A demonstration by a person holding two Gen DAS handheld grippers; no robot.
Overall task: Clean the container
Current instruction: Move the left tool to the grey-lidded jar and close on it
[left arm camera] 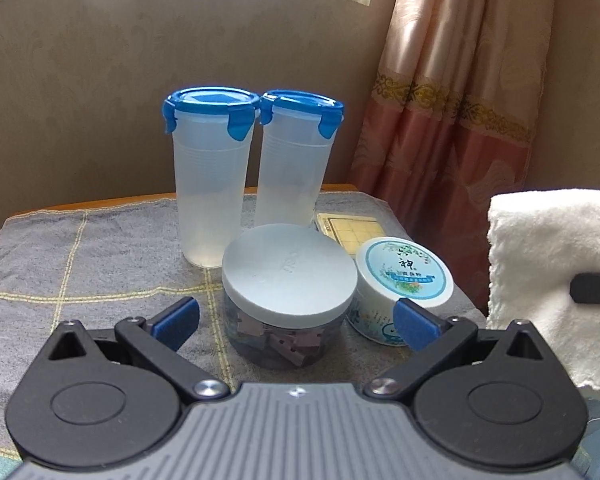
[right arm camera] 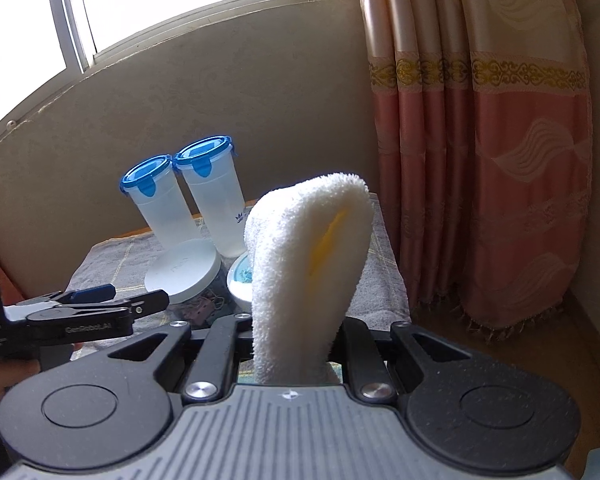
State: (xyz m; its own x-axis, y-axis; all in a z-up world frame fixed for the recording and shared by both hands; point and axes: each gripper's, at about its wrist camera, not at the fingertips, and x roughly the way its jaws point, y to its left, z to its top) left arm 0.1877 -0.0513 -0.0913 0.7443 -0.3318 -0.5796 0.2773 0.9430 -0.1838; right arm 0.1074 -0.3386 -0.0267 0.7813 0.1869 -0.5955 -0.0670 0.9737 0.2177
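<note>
Right up front in the left wrist view, the left hand-held gripper [left arm camera: 296, 320] has its blue pads spread wide, pinching nothing, and the short clear jar with the pale lid [left arm camera: 290, 268] sits just ahead between them, so I'd guess that's the container about to get grabbed and wiped. It's on the cloth-covered surface [left arm camera: 80, 264], near the front, and through the wall you can see small purplish blocks piled inside. Over on the other side the right hand-held gripper [right arm camera: 296, 344] is pressed together on a folded white towel [right arm camera: 308, 248] that stands up out of it and blocks a good chunk of that camera's view. What worries me: the little round tin with the flowery label [left arm camera: 404, 276] is just beside the jar on the right, practically touching the right pad, so if the jaws close off-centre they could nudge the tin or clip it instead. Two tall translucent tumblers with blue clip lids [left arm camera: 212, 176] [left arm camera: 296, 164] stand side by side right behind, both lidded and looking empty as far as I can tell, and they're tall enough to tip if the jar gets pushed back into them. Also the base cloth could bunch up if the jar is dragged rather than lifted. Can't tell what's in the tin, lid's on.
</note>
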